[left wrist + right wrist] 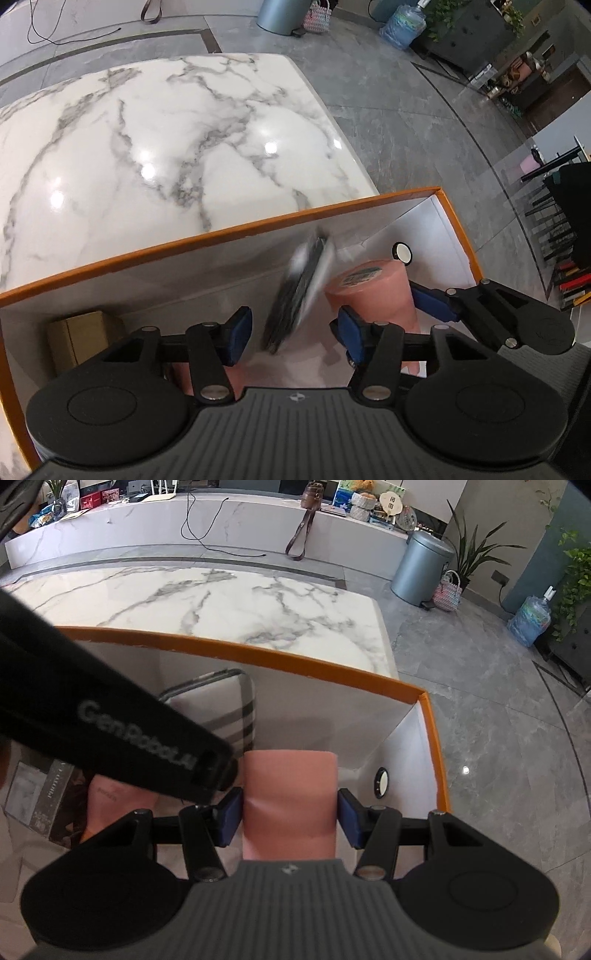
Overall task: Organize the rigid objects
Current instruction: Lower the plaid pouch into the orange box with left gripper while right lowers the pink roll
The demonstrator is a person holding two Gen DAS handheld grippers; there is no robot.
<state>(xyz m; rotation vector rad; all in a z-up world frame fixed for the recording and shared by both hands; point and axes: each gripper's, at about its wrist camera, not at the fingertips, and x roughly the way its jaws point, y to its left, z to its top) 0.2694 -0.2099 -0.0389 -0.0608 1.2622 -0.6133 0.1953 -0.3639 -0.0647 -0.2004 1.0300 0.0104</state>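
Note:
An orange-rimmed box (229,230) (295,661) with white walls stands on the marble table. My left gripper (295,336) is inside it, open. A flat grey striped case (301,291) (221,705) stands tilted and blurred between its blue pads, and neither pad touches it. My right gripper (290,818) is shut on a pink cylinder (290,797) (373,295) in the box's right end, both pads pressing its sides. One of the right gripper's fingers (432,304) shows beside the cylinder in the left wrist view.
In the box lie a small cardboard carton (81,332), a dark book (59,805) and another pink item (110,797). A round black-rimmed disc (402,253) (381,782) sits at the right wall. The left tool's black body (129,731) crosses the right wrist view. Grey floor lies to the right.

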